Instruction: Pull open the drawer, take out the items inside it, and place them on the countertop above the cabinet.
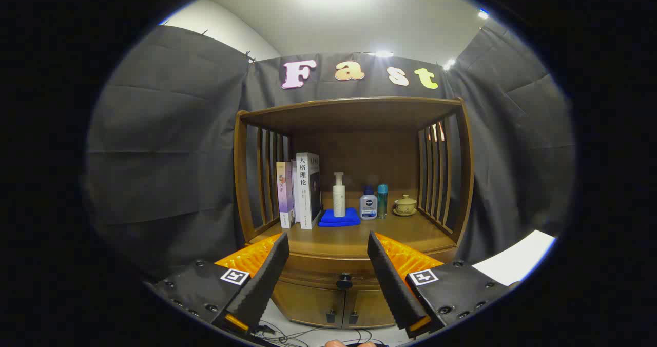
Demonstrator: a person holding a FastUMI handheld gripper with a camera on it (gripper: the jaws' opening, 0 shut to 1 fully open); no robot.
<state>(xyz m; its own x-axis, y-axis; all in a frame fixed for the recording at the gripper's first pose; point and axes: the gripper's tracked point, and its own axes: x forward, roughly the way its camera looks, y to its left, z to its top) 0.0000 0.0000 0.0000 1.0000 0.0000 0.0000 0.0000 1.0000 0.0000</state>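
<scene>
A wooden cabinet stands ahead with a countertop (354,236) under an open shelf frame. Below the countertop sits the closed drawer (318,277), with a dark round knob (344,281) at its middle. My gripper (328,244) is open, its two fingers spread wide. The knob lies between them and a short way beyond the tips. Nothing is held. What lies inside the drawer is hidden.
On the countertop's back stand several books (300,195), a white pump bottle (339,195) on a folded blue cloth (339,217), two small bottles (373,202) and a lidded tea cup (405,204). Two small doors (333,306) sit under the drawer. Cables (297,334) lie on the floor.
</scene>
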